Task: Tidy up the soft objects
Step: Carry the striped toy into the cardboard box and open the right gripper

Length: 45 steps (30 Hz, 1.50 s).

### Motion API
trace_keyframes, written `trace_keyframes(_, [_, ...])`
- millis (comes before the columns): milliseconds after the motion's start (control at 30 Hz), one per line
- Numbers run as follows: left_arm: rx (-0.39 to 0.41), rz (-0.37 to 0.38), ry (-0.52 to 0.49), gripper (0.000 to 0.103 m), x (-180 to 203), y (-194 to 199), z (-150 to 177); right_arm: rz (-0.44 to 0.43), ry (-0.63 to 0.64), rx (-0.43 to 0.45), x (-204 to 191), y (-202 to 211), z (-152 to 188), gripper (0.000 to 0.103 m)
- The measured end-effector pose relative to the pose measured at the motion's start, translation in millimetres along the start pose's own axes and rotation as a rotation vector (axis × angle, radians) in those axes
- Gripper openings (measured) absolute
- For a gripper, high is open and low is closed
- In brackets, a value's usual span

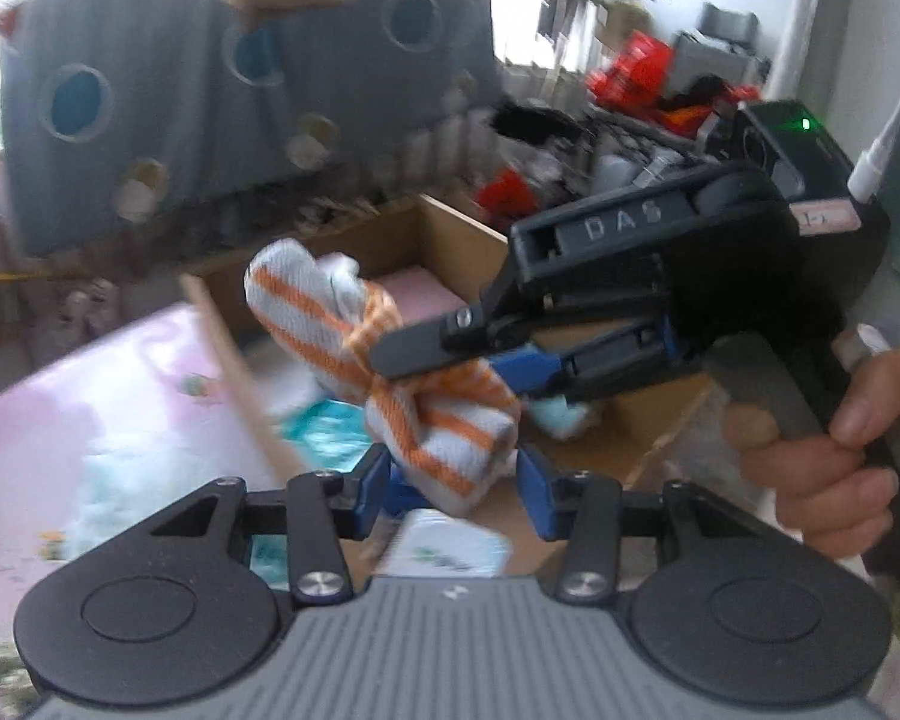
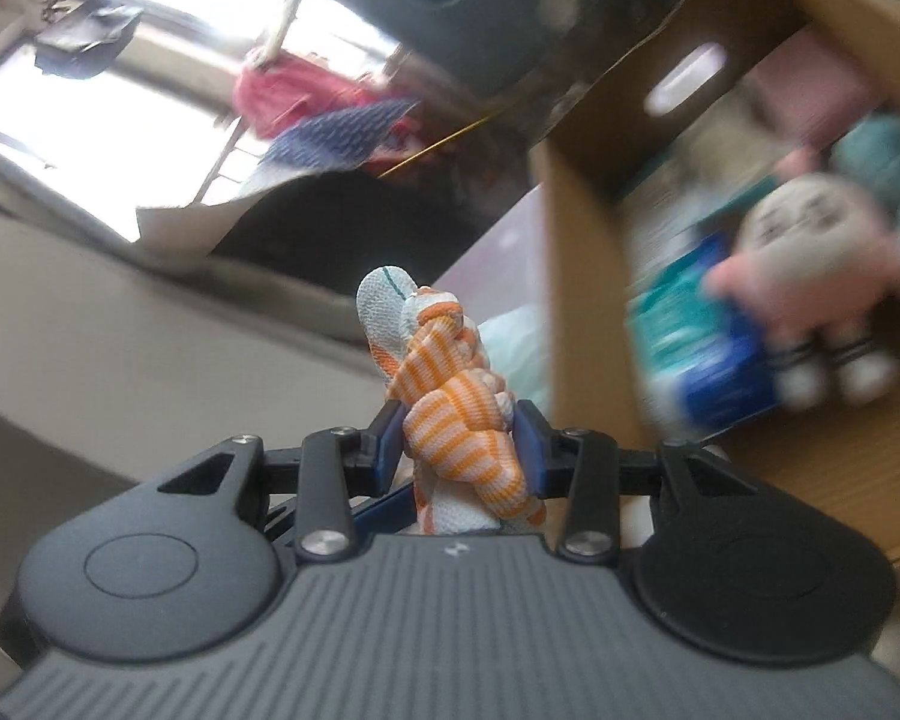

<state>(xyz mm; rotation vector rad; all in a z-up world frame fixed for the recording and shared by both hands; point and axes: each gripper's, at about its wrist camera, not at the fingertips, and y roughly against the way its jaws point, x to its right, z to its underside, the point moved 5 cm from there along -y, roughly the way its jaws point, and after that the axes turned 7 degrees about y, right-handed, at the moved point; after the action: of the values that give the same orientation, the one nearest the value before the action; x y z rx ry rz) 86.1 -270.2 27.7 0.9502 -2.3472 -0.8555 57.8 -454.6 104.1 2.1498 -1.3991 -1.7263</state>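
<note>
An orange-and-white striped cloth [image 1: 417,420], twisted into a knot, hangs in the air between both grippers. In the left wrist view my left gripper [image 1: 456,483] is shut on its lower end, blue pads on either side. My right gripper [image 1: 438,369] reaches in from the right and clamps the cloth at its knotted middle; a hand [image 1: 828,450] grips its handle. In the right wrist view the right gripper [image 2: 459,441] is shut on the striped cloth [image 2: 462,420], whose white end sticks up past the fingers. Everything is motion-blurred.
An open cardboard box [image 1: 468,240] lies just behind the cloth. The box [image 2: 576,276] holds a plush doll [image 2: 810,252], teal and blue packs [image 2: 708,354] and a pink item. A pink mat [image 1: 108,408] lies left of it. A grey hanging with round holes [image 1: 210,90] and red clutter [image 1: 636,72] stand behind.
</note>
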Motion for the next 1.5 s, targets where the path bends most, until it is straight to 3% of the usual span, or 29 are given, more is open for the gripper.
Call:
trace_keyframes(133, [-0.064, -0.028, 0.002, 0.048, -1.7, -27.0, 9.7, 0.086, 0.028, -0.024, 44.4, 15.7, -8.4, 0.038])
trace_keyframes(233, [-0.096, -0.052, 0.037, 0.048, -14.0, -28.6, 21.1, 0.145, 0.021, -0.091, 73.1, -3.3, -4.2, 0.038])
trace_keyframes(400, [-0.067, -0.118, 0.051, 0.052, -41.7, -10.1, 23.6, 0.248, 0.091, -0.277, 94.4, -37.9, 10.6, 0.040])
trace_keyframes(500, [-0.043, -0.151, 0.064, 0.052, -58.0, 5.2, 21.2, 0.293, 0.134, -0.335, 93.1, -48.4, 14.3, 0.044])
trace_keyframes(633, [-0.015, -0.166, 0.113, 0.052, -77.5, 24.5, 23.4, 0.292, 0.077, -0.284, 96.8, -48.7, 2.4, 0.063])
trace_keyframes(767, [0.004, -0.181, 0.160, 0.052, -96.0, 41.6, 33.3, 0.303, -0.018, -0.239, 109.1, -55.8, -4.4, 0.064])
trace_keyframes(867, [0.010, -0.205, 0.196, 0.052, -111.9, 52.9, 44.8, 0.283, -0.074, -0.260, 113.9, -65.1, 2.2, 0.065])
trace_keyframes(1033, [0.020, -0.258, 0.247, 0.052, -140.8, 75.7, 68.4, 0.282, -0.060, -0.350, 105.3, -83.9, 19.8, 0.069])
trace_keyframes(1267, [0.051, -0.348, 0.314, 0.055, -181.9, 109.3, 96.7, 0.377, 0.004, -0.274, 94.7, -67.6, 3.9, 0.078])
trace_keyframes(1500, [0.068, -0.438, 0.384, 0.056, -218.1, 135.6, 124.4, 0.415, 0.101, -0.217, 64.0, -54.8, -12.1, 0.079])
